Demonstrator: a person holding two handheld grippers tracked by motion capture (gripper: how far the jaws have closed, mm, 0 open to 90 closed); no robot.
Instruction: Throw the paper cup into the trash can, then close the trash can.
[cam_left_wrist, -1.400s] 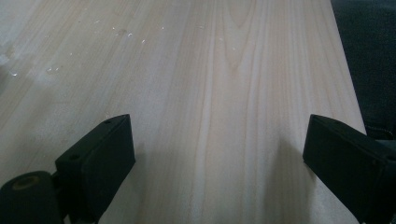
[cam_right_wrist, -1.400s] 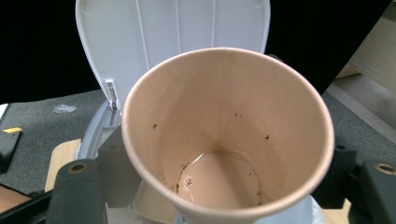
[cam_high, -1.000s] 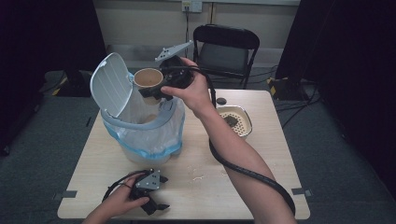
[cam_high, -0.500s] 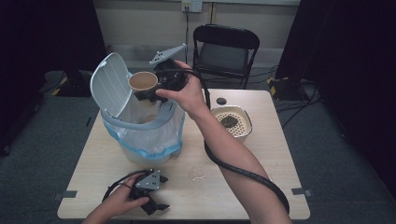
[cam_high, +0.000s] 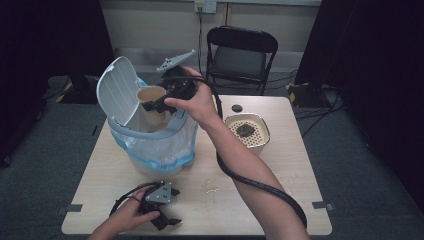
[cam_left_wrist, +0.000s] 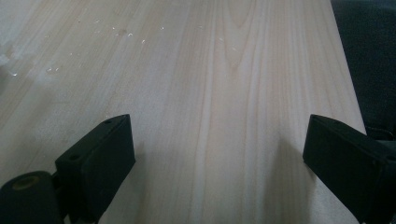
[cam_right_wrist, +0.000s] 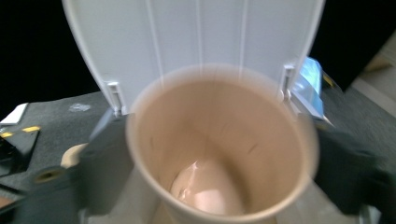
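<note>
I see the lidded bin (cam_high: 150, 145) at the table's (cam_high: 280, 175) left side, lid up. The paper cup (cam_high: 150, 102) sits upright over the bin's mouth, between my right gripper's (cam_high: 162, 102) jaws, which have just been opening; whether the pads touch it I cannot tell. It has sunk from half a second ago. My left gripper (cam_high: 162, 220) rests open, nearer me than the bin.

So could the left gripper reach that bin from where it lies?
Probably yes: the left gripper rests open on the table, with just bare wood between it and the bin beyond.
</note>
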